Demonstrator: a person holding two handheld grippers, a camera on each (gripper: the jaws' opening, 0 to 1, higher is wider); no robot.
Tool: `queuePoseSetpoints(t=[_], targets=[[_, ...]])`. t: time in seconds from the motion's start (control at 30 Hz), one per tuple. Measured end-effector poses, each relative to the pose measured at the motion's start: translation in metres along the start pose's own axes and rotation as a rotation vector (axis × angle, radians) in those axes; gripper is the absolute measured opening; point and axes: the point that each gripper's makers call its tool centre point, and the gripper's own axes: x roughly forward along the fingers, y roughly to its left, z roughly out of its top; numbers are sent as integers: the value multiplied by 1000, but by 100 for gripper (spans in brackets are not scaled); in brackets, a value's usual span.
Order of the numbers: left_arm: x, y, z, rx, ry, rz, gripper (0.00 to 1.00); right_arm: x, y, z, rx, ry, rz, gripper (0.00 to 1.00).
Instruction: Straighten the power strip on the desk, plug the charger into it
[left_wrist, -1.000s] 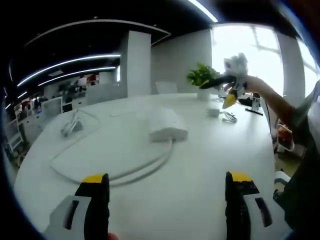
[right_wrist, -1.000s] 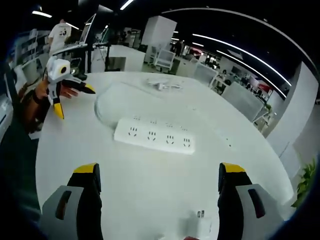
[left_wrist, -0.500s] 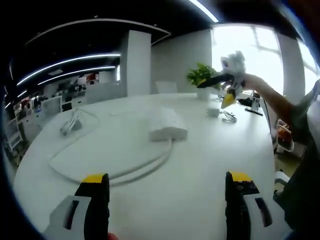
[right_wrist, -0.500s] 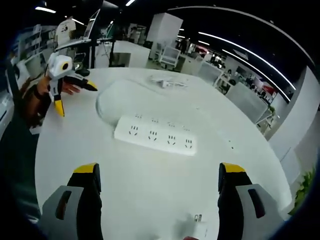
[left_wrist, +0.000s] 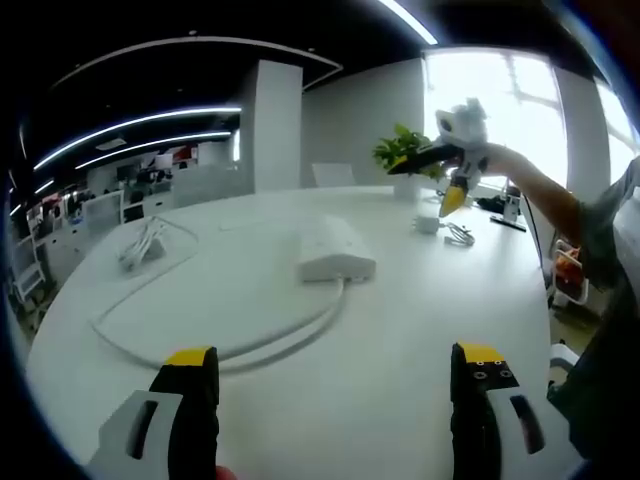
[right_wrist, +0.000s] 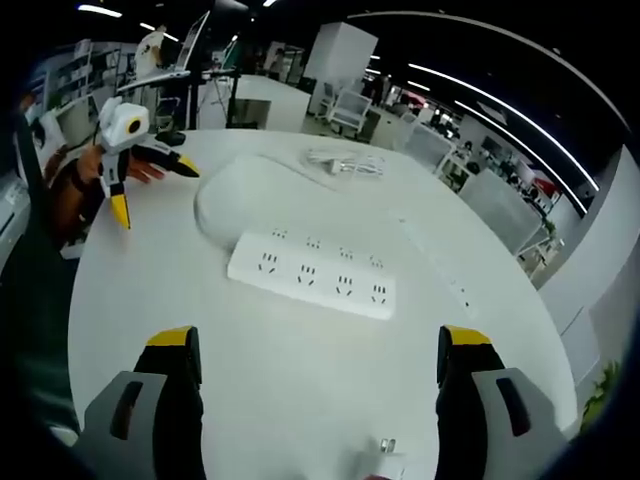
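The left gripper view was taken low over the white desk (left_wrist: 400, 330), looking across it toward a bright window (left_wrist: 500, 110). The right gripper view was taken from higher up, looking down and the other way. The power strip (right_wrist: 310, 275) was seen in both views.

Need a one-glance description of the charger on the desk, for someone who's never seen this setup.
On the round white desk, find the long white power strip lying across the middle. The charger is the small white block on the desk's near side, between the right gripper jaws, with metal prongs sticking up.
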Motion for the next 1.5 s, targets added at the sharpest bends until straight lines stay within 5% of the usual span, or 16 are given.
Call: queuePoseSetpoints(t=[1.5], targets=[[1,8,-4,-12,-2,15,99,23,-6,-2,-118,77,73,98]])
